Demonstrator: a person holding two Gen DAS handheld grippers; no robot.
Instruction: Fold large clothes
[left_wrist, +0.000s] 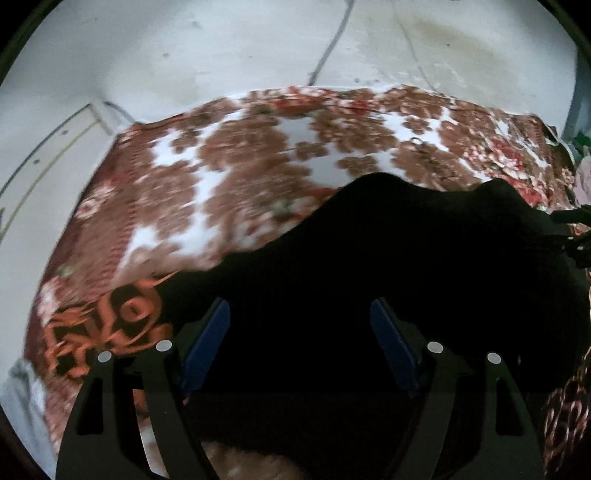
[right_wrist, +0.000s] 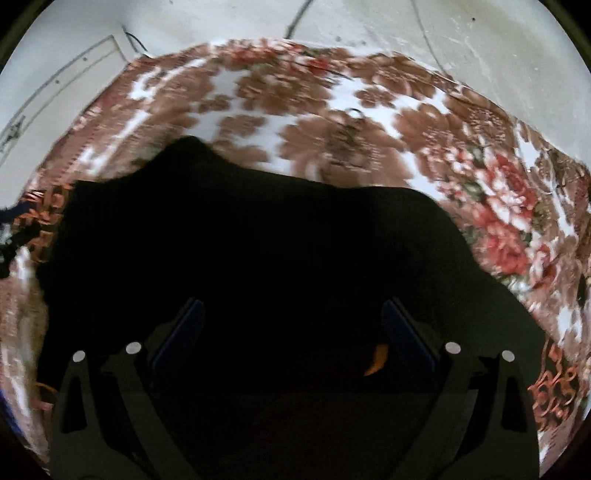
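A large black garment lies spread on a bed, filling the lower half of both views. My left gripper hangs over its left part, its blue pads wide apart with only the flat cloth beneath. My right gripper stands open over the black garment too, with nothing pinched. A small orange scrap shows beside its right pad. The right gripper's black frame peeks in at the right edge of the left wrist view. Both pictures are motion-blurred.
A brown, red and white floral blanket covers the bed under the garment and reaches back to a white wall with cables running down it. Pink and green items sit at the bed's far right edge.
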